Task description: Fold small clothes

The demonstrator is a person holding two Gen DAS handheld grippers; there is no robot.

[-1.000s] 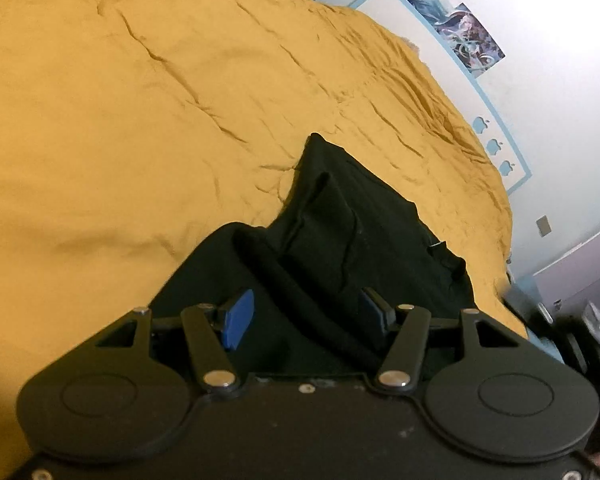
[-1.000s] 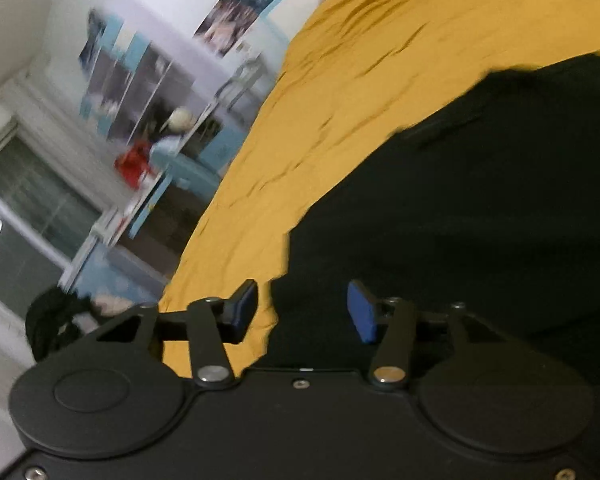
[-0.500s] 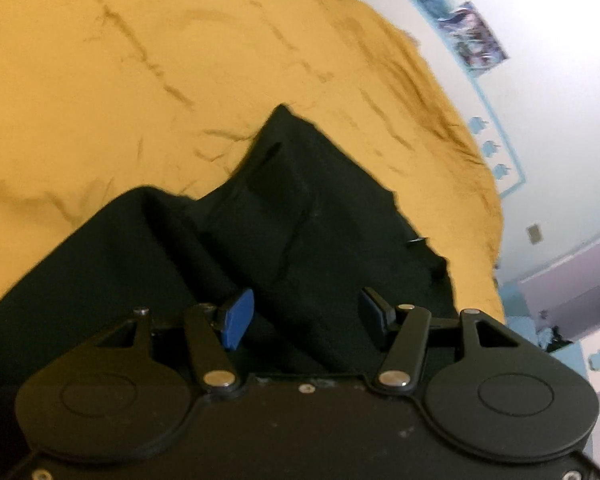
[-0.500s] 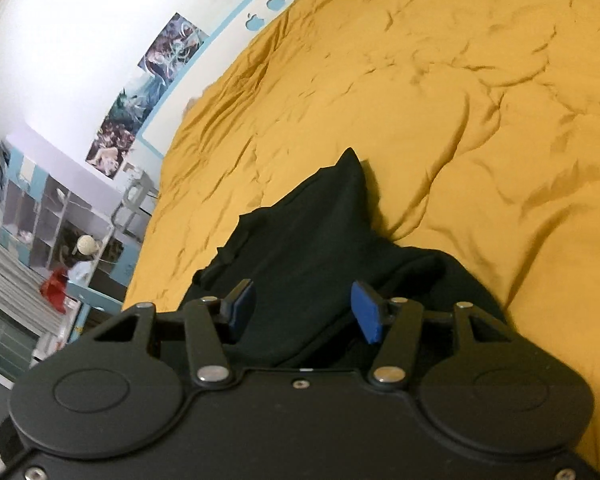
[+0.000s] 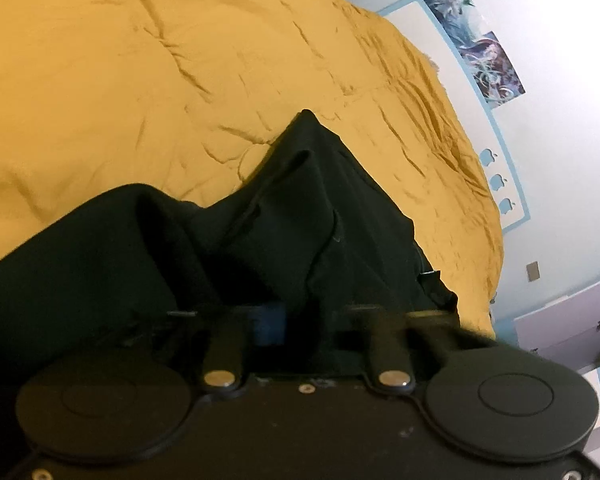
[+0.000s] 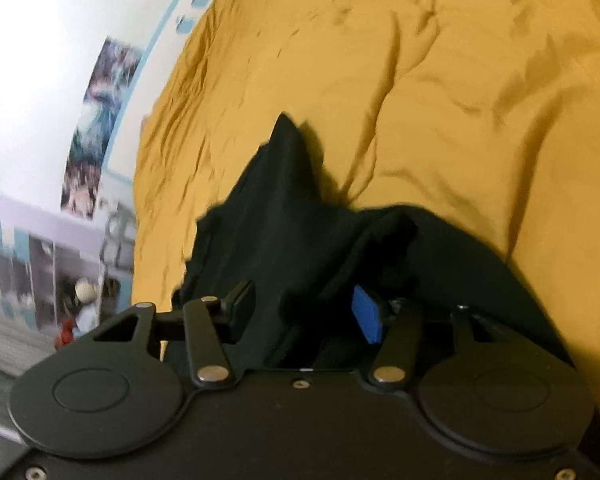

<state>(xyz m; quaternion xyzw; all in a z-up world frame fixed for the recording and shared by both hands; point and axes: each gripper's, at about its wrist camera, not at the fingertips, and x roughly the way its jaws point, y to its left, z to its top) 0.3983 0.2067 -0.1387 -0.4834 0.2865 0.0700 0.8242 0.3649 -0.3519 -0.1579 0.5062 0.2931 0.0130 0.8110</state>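
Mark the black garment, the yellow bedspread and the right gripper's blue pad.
black garment [image 5: 324,208]: left wrist view, on its upper folded panel.
yellow bedspread [image 5: 140,80]: left wrist view, on bare wrinkled cloth.
blue pad [image 6: 366,314]: right wrist view, on the pad's inner face.

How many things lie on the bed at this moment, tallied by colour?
Black crumpled fabric garment: 1
Mustard-yellow wrinkled bedspread, the surface under it: 1
Black two-finger grippers with blue pads working at the garment: 2, the left gripper and the right gripper
Total: 4
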